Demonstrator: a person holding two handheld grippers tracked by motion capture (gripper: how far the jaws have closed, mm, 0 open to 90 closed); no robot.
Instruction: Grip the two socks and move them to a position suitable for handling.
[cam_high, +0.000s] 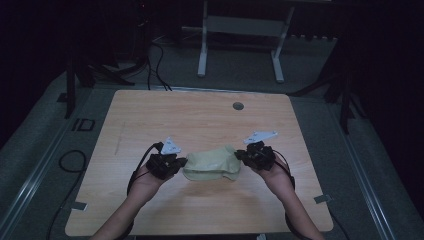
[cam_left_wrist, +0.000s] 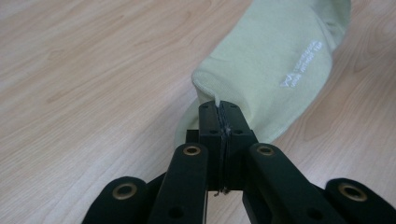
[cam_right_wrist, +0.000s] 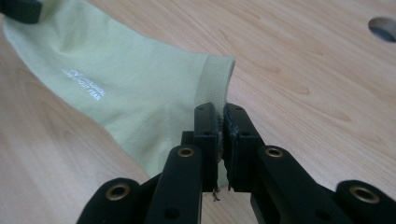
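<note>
High view: pale green fabric sock sits near the middle of the light wooden tabletop, toward the person's edge, well short of the round grey cable hole at the far side. Left gripper meets the sock's left end, right gripper its right end; the sock spans between them. Each gripper is carried in a hand, forearms entering from the near edge. Sock sags in the middle, its lower edge on or just above the wood; cannot tell which.

Left gripper view: black jaws pressed together, pinching a thin edge of the sock at their tips. Sock runs away from the jaws up and to the right, small white lettering on its side. Wood grain below.

Right gripper view: jaws clamped on the ribbed cuff of the sock, fabric caught between the pads. Sock stretches away to the upper left, white lettering on it. Cable hole at upper right, well apart from the sock.
</note>
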